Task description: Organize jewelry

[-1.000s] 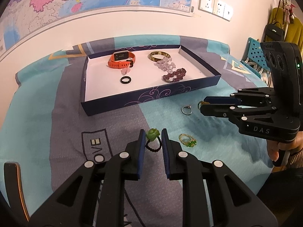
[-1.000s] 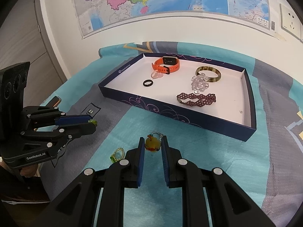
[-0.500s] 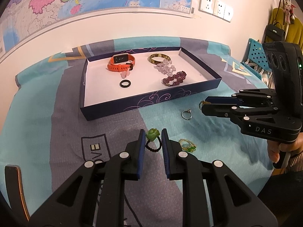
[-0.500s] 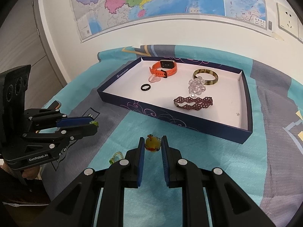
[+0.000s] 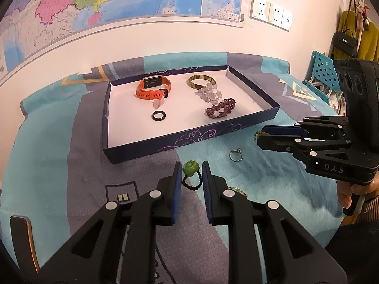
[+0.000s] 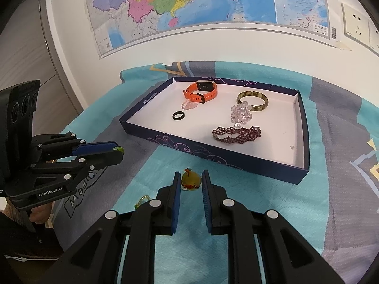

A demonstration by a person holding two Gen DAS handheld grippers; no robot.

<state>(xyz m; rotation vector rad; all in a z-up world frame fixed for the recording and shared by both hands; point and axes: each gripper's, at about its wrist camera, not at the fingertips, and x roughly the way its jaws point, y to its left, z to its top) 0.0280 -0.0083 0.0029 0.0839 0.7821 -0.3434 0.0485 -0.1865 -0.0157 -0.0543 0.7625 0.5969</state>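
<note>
L gripper point(image 5: 191, 174) clamps green ring point(image 5: 191, 167), R gripper point(image 6: 191, 181) clamps yellow ring point(image 6: 191, 180), both just in front of tray point(image 5: 189, 139); silver ring point(image 5: 236, 154) beside tray on bench.

Open navy tray point(image 5: 189, 139) holds orange watch point(image 5: 153, 87), bangle point(image 5: 201, 82), black ring point(image 5: 158, 116), bead bracelets — green rose ring point(image 5: 190, 174) and amber ring point(image 6: 190, 181) pinched outside it.

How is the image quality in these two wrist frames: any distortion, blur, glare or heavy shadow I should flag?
Left wrist view: strong fisheye bending of the wall map and dark vignette corners; the left gripper and its green rose ring are sharp. Right wrist view: same barrel distortion, soft even lighting, no glare; the tray and the yellow ring in the right gripper are sharp.
</note>
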